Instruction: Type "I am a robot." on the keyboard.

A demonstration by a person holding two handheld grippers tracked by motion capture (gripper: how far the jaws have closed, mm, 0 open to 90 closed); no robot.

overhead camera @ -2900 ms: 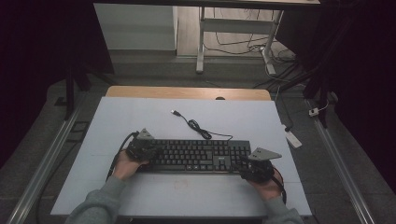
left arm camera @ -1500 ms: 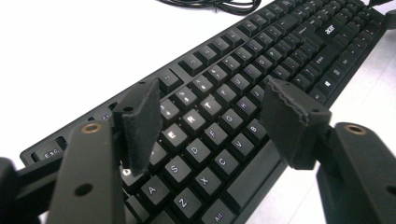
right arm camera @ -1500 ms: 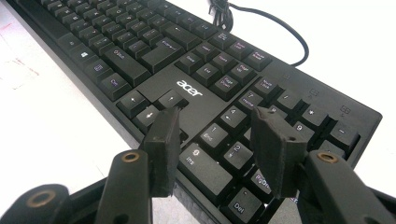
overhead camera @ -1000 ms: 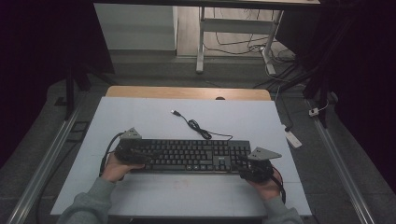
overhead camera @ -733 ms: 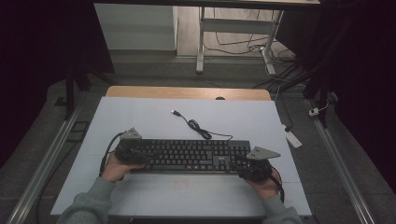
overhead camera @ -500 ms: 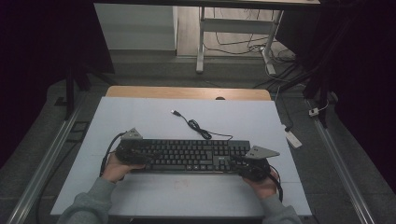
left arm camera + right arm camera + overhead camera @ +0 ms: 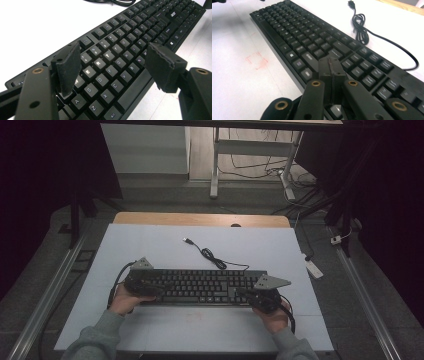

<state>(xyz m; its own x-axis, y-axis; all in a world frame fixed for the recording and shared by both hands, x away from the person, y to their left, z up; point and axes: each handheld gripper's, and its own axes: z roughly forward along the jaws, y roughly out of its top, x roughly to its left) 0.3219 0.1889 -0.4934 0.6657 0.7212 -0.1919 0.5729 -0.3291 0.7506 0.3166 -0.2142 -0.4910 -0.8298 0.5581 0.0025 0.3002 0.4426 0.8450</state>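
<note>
A black keyboard (image 7: 200, 286) lies flat across the middle of the white table; its keys also show close up (image 7: 130, 37) (image 7: 312, 37). My left gripper (image 7: 156, 287) stands open over the keyboard's left end, and its two pads (image 7: 67, 65) are spread wide above the letter keys with nothing pinched. My right gripper (image 7: 243, 293) is over the right end. Its jaws have just been closing and now meet pad to pad (image 7: 331, 67) above the keys, with nothing between them. The keyboard's cable (image 7: 212, 257) (image 7: 362, 30) lies coiled behind it.
The white table top (image 7: 150, 245) ends in a wooden strip at the far edge. Faint red marks (image 7: 257, 60) sit on the table in front of the keyboard. A white block (image 7: 314, 268) lies off the table's right side. Metal rails run along both sides.
The right gripper has slid left onto the keyboard's right end and its jaws have come together. The left gripper shifted a little left early on, then kept still.
</note>
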